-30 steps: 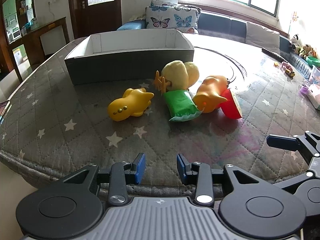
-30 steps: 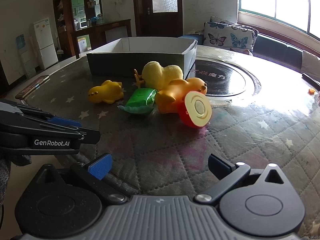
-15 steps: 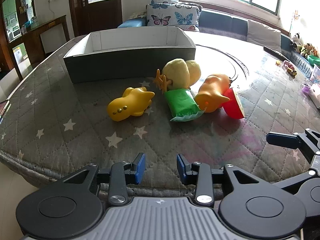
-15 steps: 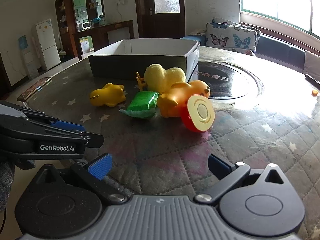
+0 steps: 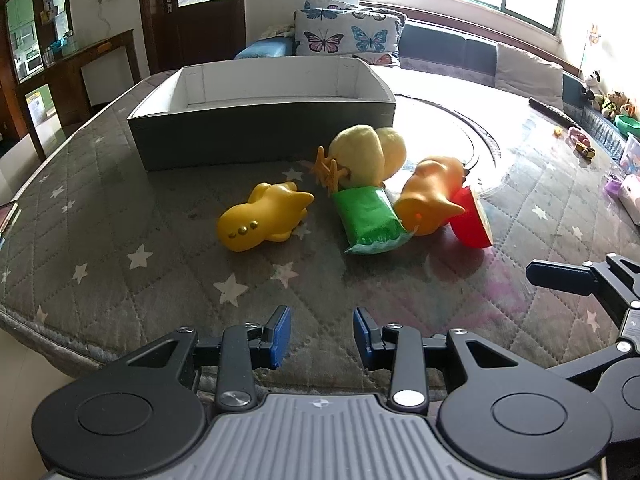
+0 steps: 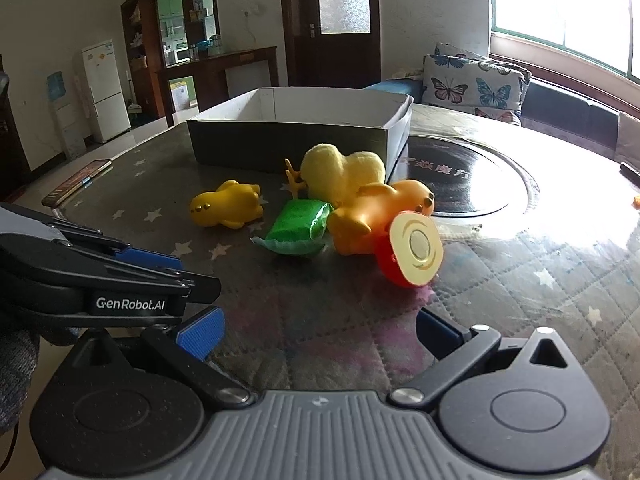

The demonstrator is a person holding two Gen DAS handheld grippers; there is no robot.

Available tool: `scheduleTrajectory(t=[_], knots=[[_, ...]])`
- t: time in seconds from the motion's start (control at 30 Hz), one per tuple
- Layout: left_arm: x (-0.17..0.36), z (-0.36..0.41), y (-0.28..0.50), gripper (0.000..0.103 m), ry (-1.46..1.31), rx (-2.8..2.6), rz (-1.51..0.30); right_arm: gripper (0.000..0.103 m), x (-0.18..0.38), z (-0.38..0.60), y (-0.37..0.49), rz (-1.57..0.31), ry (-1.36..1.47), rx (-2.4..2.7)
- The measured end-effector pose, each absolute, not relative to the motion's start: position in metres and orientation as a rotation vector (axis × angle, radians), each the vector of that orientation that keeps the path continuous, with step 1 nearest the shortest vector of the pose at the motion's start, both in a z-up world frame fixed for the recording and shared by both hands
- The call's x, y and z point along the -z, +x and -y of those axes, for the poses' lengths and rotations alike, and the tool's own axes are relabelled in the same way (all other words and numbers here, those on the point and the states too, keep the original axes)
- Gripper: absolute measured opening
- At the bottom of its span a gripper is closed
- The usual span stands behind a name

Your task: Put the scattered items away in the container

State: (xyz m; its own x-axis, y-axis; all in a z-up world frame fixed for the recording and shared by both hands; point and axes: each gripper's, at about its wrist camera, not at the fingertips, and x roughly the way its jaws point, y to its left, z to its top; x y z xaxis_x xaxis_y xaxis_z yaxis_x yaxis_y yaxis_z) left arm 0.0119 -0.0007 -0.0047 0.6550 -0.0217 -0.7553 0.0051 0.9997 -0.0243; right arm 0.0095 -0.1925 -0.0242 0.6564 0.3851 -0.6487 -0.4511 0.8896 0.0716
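One box [image 5: 260,136] sits upper centre, nothing visible inside. Below it lie five items: plush chick [image 5: 366,156], orange duck [image 5: 430,196], yellow toy [image 5: 262,222], green packet [image 5: 366,218], red cup [image 5: 472,222]. All likely light; the plush squashes, so pinch mid-body. Left gripper [image 5: 320,334] is partly open, right gripper [image 6: 320,330] wide open, both empty.
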Motion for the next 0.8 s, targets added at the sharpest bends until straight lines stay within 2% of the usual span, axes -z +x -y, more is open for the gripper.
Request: scheduleTrajectory(t=[0.8], knots=[[-0.003,-0.016,0.036,0.036,-0.076,0.032,-0.849,0.094,0.025,0.175,0.030,-0.713,-0.104,-0.534]])
